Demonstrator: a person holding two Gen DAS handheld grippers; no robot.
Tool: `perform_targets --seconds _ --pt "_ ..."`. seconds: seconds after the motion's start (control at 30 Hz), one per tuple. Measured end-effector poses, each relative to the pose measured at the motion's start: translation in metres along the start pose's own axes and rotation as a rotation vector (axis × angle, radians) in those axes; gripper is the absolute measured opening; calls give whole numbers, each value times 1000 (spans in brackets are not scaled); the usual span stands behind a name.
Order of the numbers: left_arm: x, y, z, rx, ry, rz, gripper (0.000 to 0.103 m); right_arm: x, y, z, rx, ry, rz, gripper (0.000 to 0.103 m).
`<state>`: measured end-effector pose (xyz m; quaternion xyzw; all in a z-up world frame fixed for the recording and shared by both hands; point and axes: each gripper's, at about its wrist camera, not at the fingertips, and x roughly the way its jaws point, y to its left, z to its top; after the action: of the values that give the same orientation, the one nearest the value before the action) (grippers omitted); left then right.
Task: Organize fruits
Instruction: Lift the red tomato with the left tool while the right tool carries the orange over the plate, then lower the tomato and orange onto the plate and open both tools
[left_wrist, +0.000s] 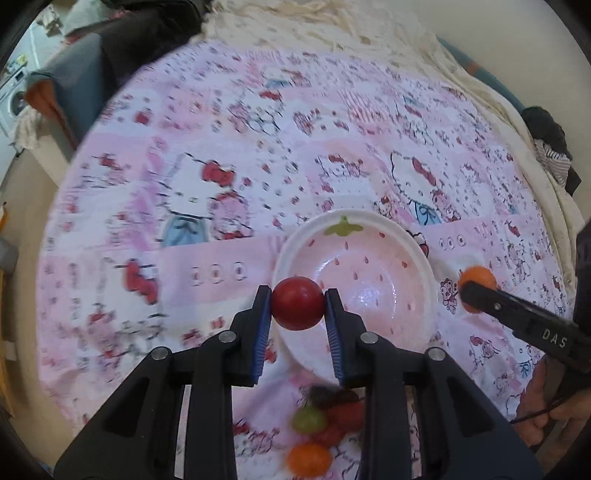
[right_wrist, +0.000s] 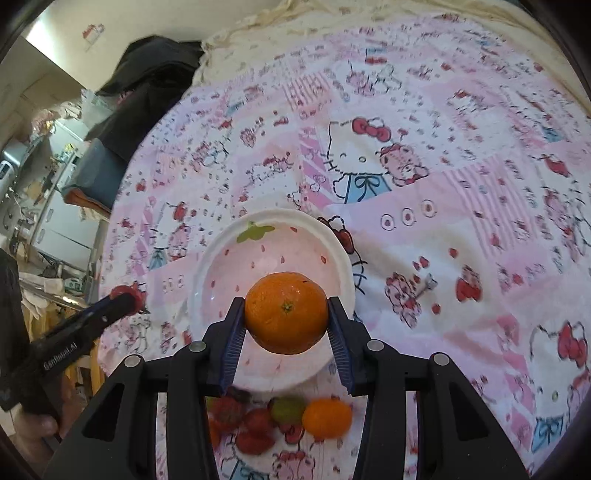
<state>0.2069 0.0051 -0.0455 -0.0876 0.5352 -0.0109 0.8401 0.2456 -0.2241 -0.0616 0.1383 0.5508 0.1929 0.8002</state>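
Left wrist view: nearest the lens, a loose pile of fruit (left_wrist: 317, 432) is seen blurred on the cloth, a green piece, several red ones and an orange one lying close together. Just beyond it, the left gripper (left_wrist: 298, 303) is pressed shut on a round red fruit (left_wrist: 297, 302), which is pinched across its widest part by both blue pads and held over the near rim of the bowl (left_wrist: 413, 254). The red fruit is judged light, smooth-skinned and a little slippery, with soft flesh that could be bruised; a grip across the middle, as shown, is judged the safest. To the right, the right gripper (left_wrist: 476, 291) is seen from the side with an orange fruit (left_wrist: 480, 277) at its tip.

From the right wrist, the same pile (right_wrist: 280, 421) is found nearest, then the right gripper (right_wrist: 286, 314) clamped on the mandarin (right_wrist: 286, 312), stem scar facing the camera. The mandarin is held by its sides over the empty bowl (right_wrist: 343, 258). It is judged heavier than the red fruit, with a dimpled peel that gives good purchase but yields under pressure, so a light squeeze at the widest girth is preferred. The left gripper (right_wrist: 125, 295) is seen at the left with its red fruit. Farther off, only the patterned pink cloth (right_wrist: 461, 184) is spread out, and cluttered furniture is made out at the far left.
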Motion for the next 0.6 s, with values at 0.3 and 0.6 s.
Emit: perform_targets --seconds 0.3,0.6 --pt "68 -12 -1 70 34 -41 25 66 1 27 -2 82 -8 45" --pt "90 -11 -2 105 54 -28 26 94 -5 26 17 133 -5 46"
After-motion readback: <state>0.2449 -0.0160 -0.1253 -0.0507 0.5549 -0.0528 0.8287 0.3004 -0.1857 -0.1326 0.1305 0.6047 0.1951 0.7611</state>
